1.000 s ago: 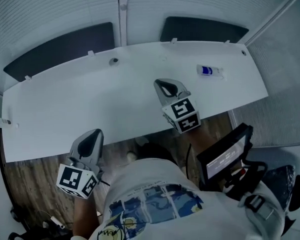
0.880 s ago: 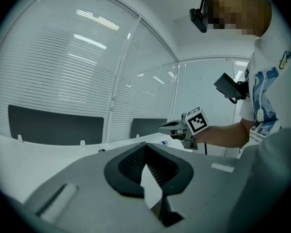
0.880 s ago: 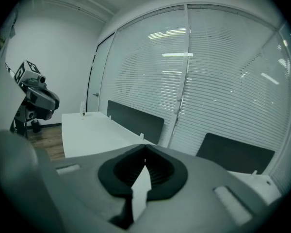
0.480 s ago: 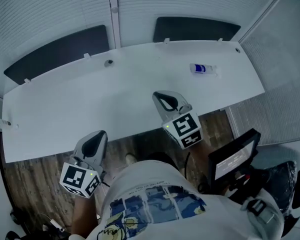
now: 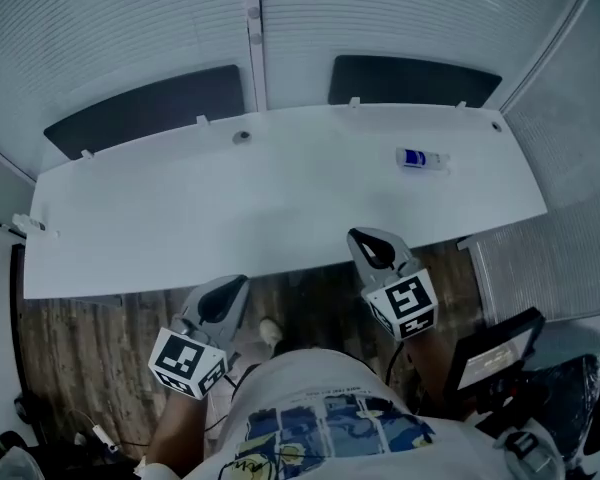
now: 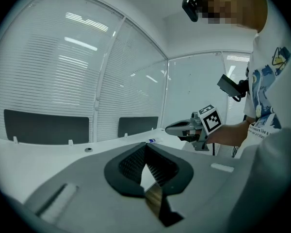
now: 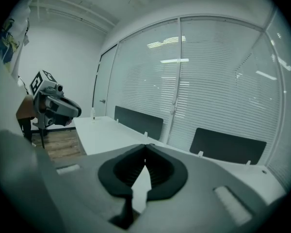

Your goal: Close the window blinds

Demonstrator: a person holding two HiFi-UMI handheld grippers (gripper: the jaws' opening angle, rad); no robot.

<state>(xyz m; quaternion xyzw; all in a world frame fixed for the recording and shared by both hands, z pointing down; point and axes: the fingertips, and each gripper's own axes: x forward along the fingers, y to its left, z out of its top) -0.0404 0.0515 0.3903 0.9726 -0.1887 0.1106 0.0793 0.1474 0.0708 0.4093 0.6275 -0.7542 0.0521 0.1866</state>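
Holding both tongs pressed together, nothing pinched.
My left gripper (image 5: 227, 293) and right gripper (image 5: 372, 245) hover by the near edge of the long white desk (image 5: 230, 208); the white slatted window blinds (image 5: 130, 38) hang behind it.

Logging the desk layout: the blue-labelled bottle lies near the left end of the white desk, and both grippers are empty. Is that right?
Not quite: the head view shows the blue-labelled bottle near the right end of the white desk, beyond the right gripper. The rest holds: the left gripper and the right one are empty.
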